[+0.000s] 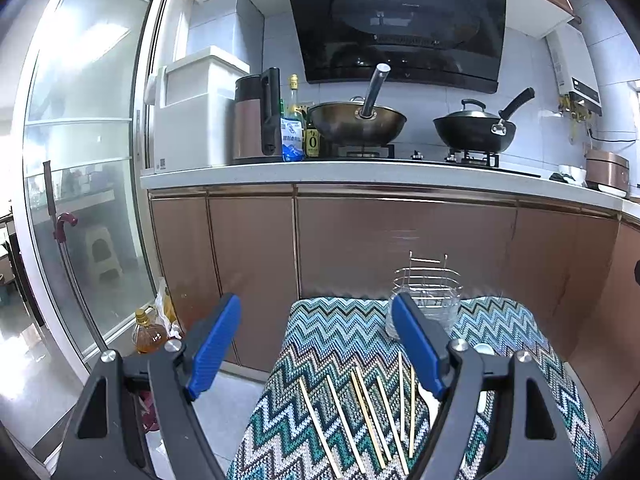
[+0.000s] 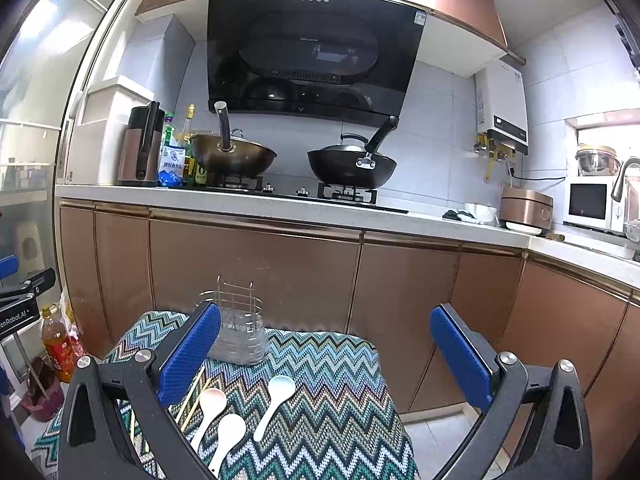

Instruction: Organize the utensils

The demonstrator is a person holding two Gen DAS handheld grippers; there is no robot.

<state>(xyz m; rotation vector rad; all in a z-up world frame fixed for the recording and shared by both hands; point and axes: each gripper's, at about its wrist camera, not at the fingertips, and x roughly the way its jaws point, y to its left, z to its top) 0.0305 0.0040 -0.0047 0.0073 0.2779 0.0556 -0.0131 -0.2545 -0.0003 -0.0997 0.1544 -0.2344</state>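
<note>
So the wire utensil holder (image 2: 236,320) sits at the far end of the zigzag cloth (image 2: 328,400); chopsticks (image 1: 360,412) lie loose nearer than the holder, toward its left; three white spoons (image 2: 248,412) lie nearer than it too, just right of the chopsticks; left gripper (image 1: 316,352) is spread wide with nothing in it; right gripper (image 2: 326,360) same, gaping and holding nothing.

Zigzag-knit cloth (image 2: 328,396) in teal, white, blue and brown; pale wooden chopsticks (image 1: 360,420) and three white spoons (image 2: 276,396) on it, beside a silver wire holder (image 2: 238,320). Both the left gripper (image 1: 316,344) and right gripper (image 2: 326,356) have blue pads (image 1: 212,348) on black frames. Behind are copper-brown cabinet doors (image 2: 256,272), a white countertop (image 1: 360,172) and a black range hood (image 2: 312,52).
</note>
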